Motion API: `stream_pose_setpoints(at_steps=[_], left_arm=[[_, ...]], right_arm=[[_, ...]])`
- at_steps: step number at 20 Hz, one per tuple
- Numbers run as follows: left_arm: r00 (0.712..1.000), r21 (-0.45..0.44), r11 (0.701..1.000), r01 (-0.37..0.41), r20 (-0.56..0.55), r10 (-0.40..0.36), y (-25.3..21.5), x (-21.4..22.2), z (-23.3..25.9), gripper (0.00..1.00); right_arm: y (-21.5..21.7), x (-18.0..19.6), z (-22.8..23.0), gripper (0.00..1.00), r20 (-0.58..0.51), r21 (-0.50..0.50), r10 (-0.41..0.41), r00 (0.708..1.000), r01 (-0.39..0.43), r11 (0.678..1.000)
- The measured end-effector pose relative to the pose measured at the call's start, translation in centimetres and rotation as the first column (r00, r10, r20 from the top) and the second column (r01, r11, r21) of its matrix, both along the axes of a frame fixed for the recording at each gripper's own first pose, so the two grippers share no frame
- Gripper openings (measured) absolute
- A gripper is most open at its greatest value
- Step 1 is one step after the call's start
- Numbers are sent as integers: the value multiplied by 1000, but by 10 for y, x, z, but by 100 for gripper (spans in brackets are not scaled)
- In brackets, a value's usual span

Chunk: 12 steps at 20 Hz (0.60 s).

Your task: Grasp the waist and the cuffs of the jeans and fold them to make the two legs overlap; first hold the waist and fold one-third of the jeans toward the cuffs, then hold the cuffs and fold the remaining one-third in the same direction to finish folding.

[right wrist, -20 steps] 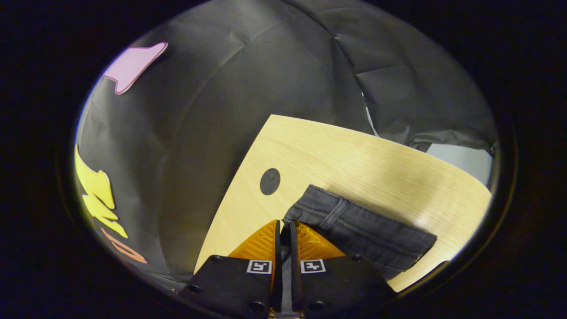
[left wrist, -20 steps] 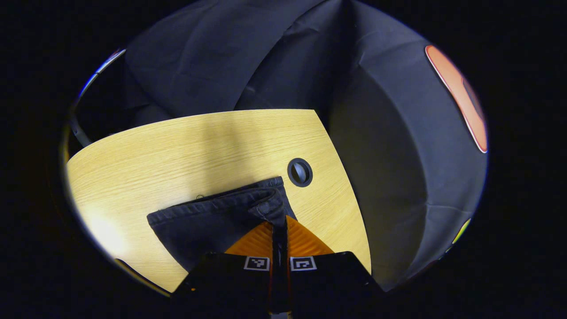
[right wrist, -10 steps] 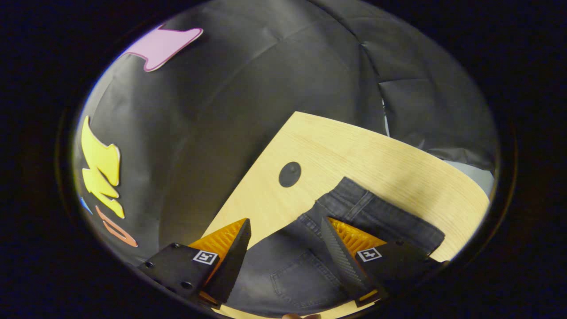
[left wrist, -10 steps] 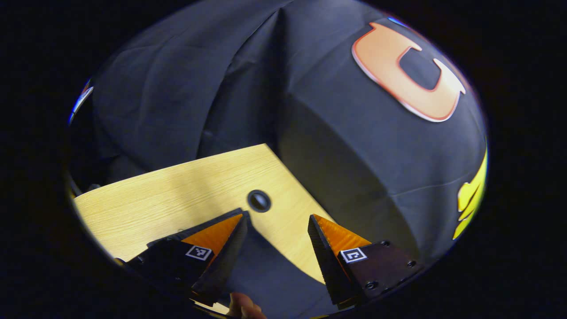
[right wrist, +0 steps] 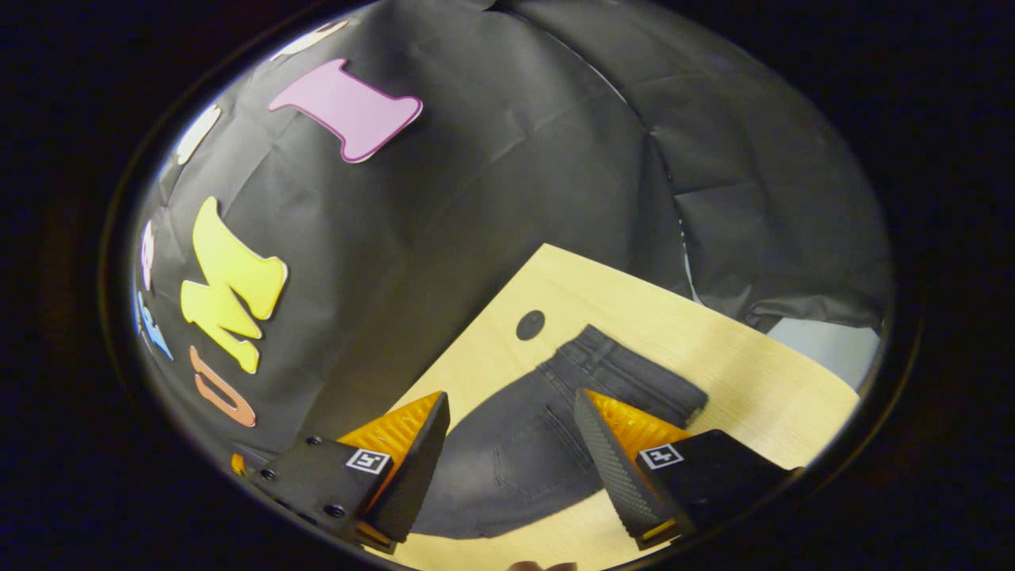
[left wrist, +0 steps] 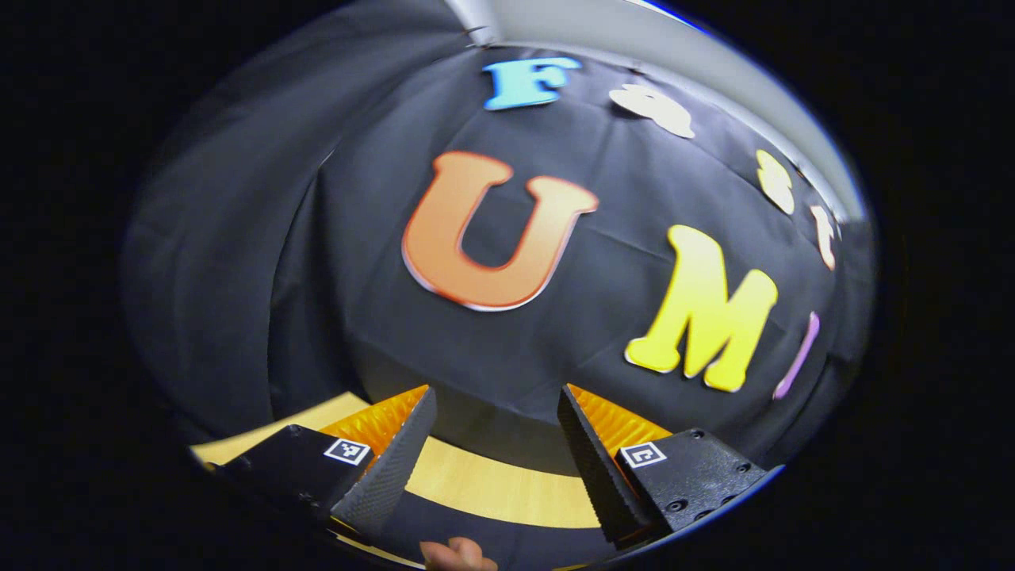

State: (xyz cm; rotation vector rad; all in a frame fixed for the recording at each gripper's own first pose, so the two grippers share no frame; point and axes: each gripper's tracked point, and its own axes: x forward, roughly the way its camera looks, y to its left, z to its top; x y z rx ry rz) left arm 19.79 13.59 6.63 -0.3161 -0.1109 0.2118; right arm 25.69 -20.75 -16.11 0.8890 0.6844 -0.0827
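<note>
Denim's right under me, dark grey and folded flat on the wood. In the right gripper view my right gripper [right wrist: 507, 468] hangs above the jeans [right wrist: 523, 452] with both fingers spread wide, nothing pinched, tilted down at the table [right wrist: 714, 373]. I count one pair of jeans, one back pocket facing up, waistband at the far end near the one round cable grommet [right wrist: 530, 325] in the tabletop. In the left gripper view my left gripper [left wrist: 496, 468] is also wide open and empty, pitched up so it looks mostly at the booth wall; below its fingers sits a strip of table [left wrist: 492, 488] and a dark edge of cloth I can't identify for sure. One fingertip [left wrist: 456, 553] pokes in at the very bottom.
</note>
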Motion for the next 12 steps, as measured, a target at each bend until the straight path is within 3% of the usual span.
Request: stream_pose_setpoints(at_steps=[1, 2, 3, 4, 6, 7, 8, 12], left_arm=[[1000, 64, 998, 3, 11, -4, -14, -5, 9, 100], [1000, 89, 996, 28, 12, -29, -27, -14, 14, 98], [998, 87, 994, 59, 14, -61, -39, -26, 16, 98], [997, 71, 995, 72, 16, -73, -50, -39, 15, 93], [998, 81, 994, 68, 2, -68, -63, -60, 7, 98], [998, 113, 992, 59, -15, -57, -70, -72, 2, 98], [999, 136, 990, 45, -31, -41, -72, -82, -2, 98], [997, 157, 986, 63, -53, -55, -89, -104, -10, 98]], right_arm=[[-5, -13, -3, 98, -14, 15, -21, 1000, 21, 1000], [-10, -26, -7, 92, -32, 42, -48, 998, 49, 998], [-15, -37, -12, 98, -51, 75, -78, 996, 81, 994], [-20, -47, -20, 98, -75, 102, -108, 991, 115, 988], [-31, -64, -36, 98, -119, 140, -158, 980, 174, 975], [-33, -68, -41, 91, -136, 162, -178, 975, 199, 966], [-34, -71, -48, 98, -151, 178, -198, 968, 224, 958], [-35, -76, -63, 98, -195, 193, -220, 956, 258, 947]])
